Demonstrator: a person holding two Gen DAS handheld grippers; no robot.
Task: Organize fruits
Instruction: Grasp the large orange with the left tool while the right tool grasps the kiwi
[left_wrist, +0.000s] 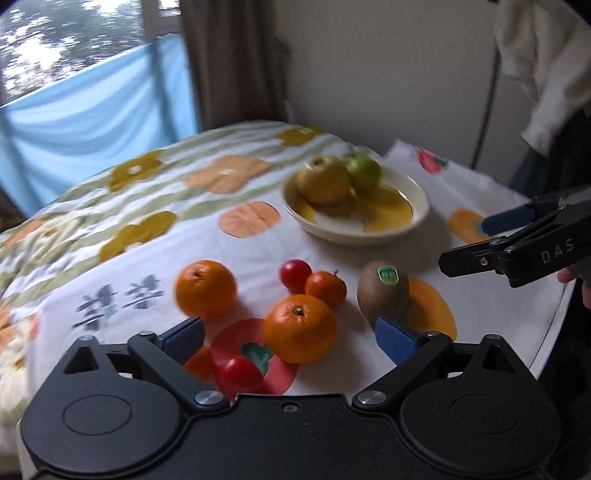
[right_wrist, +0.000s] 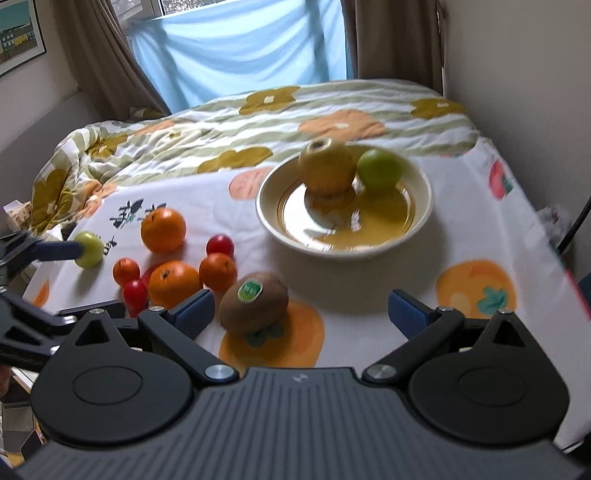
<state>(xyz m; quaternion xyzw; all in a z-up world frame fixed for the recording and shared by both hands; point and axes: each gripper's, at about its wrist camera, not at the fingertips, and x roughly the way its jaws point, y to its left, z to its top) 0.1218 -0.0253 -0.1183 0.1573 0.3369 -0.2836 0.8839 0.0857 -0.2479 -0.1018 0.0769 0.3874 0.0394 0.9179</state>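
Note:
A cream bowl (left_wrist: 413, 218) (right_wrist: 273, 218) holds a yellow-brown pear (left_wrist: 325, 181) (right_wrist: 325, 170) and a green fruit (left_wrist: 365, 171) (right_wrist: 380, 170). Loose on the cloth lie two oranges (left_wrist: 301, 328) (right_wrist: 171, 282), small tangerines (left_wrist: 325, 288) (right_wrist: 218, 271), red tomatoes (left_wrist: 295, 275) (right_wrist: 220, 245), a kiwi (left_wrist: 382, 291) (right_wrist: 255, 302) and a green fruit (right_wrist: 89, 249). My left gripper (left_wrist: 291, 338) is open around the near orange. My right gripper (right_wrist: 301, 314) is open just right of the kiwi and shows in the left view (left_wrist: 465, 240).
A fruit-print cloth (left_wrist: 480, 295) (right_wrist: 369, 280) covers the table, whose edge runs along the right. A flowered quilt (left_wrist: 147, 177) (right_wrist: 258, 118) lies behind it. Blue fabric and curtains hang at the window. A white garment (left_wrist: 543, 74) hangs at right.

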